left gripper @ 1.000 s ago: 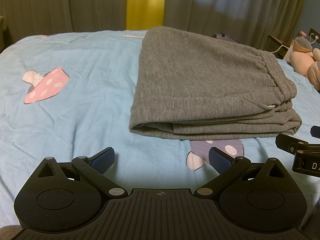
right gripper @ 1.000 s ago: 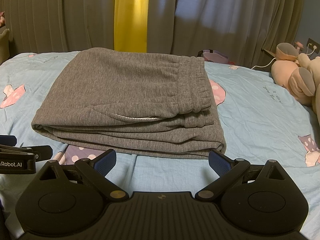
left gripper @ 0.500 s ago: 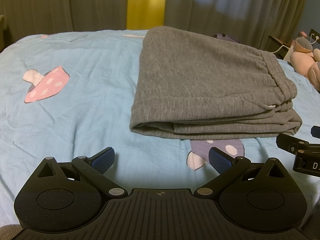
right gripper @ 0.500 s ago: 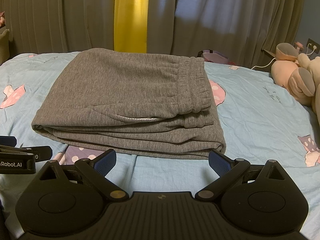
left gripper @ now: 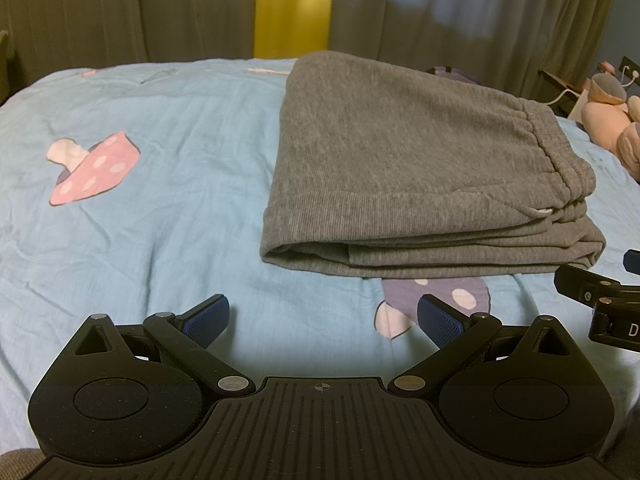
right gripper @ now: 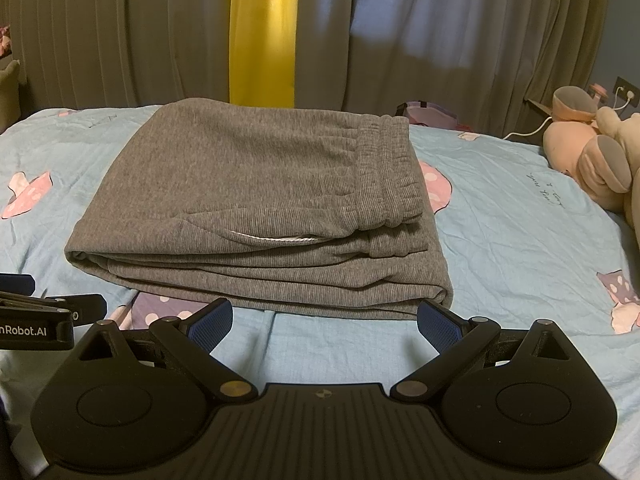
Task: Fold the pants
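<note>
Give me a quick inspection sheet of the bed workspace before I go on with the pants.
Surface: light blue bedsheet with mushroom prints, lightly wrinkled.
Job's things: grey pants folded into a layered stack, elastic waistband on top at the right.
Clutter: plush toy at the bed's right edge; a bag behind the pants.
Grippers: left gripper and right gripper both open, empty, short of the pants.
Cables: white cable plugged into a wall socket.
Surroundings: grey curtains, yellow strip between.
</note>
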{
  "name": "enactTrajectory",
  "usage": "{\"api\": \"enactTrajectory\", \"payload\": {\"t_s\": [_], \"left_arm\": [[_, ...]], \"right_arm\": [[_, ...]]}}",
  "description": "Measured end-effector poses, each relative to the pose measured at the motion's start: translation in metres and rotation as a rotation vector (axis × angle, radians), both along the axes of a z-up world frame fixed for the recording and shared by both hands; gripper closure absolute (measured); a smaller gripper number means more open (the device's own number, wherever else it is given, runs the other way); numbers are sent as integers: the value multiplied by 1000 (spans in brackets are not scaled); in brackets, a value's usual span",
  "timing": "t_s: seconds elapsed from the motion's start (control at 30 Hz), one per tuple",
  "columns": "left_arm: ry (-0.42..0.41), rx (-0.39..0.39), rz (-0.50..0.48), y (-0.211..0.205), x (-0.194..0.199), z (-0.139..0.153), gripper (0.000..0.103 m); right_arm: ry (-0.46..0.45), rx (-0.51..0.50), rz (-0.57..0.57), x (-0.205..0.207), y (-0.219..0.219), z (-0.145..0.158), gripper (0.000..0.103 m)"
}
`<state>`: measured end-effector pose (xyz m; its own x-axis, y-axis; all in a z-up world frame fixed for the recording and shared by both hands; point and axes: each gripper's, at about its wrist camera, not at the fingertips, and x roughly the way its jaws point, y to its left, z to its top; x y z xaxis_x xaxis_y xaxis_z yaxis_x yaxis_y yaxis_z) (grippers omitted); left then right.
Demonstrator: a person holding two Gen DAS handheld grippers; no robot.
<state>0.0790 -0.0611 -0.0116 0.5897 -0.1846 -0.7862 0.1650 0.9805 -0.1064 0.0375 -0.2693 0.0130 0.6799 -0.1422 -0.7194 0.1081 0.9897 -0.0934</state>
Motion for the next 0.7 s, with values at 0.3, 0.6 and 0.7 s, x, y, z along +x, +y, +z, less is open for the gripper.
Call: {"api": "enactTrajectory", "payload": {"t_s": [0.3, 0.6, 0.7], "left_arm": [[4, -1, 2, 1, 0, -1, 0], [5, -1, 2, 0, 0, -1, 0], [4, -2, 2, 0, 0, -1, 0]], "right_arm": [[0, 1, -1, 0, 0, 0, 4], [-7, 3, 0, -1, 1, 0, 4], [-7, 4, 0, 0, 1, 0, 4]]}}
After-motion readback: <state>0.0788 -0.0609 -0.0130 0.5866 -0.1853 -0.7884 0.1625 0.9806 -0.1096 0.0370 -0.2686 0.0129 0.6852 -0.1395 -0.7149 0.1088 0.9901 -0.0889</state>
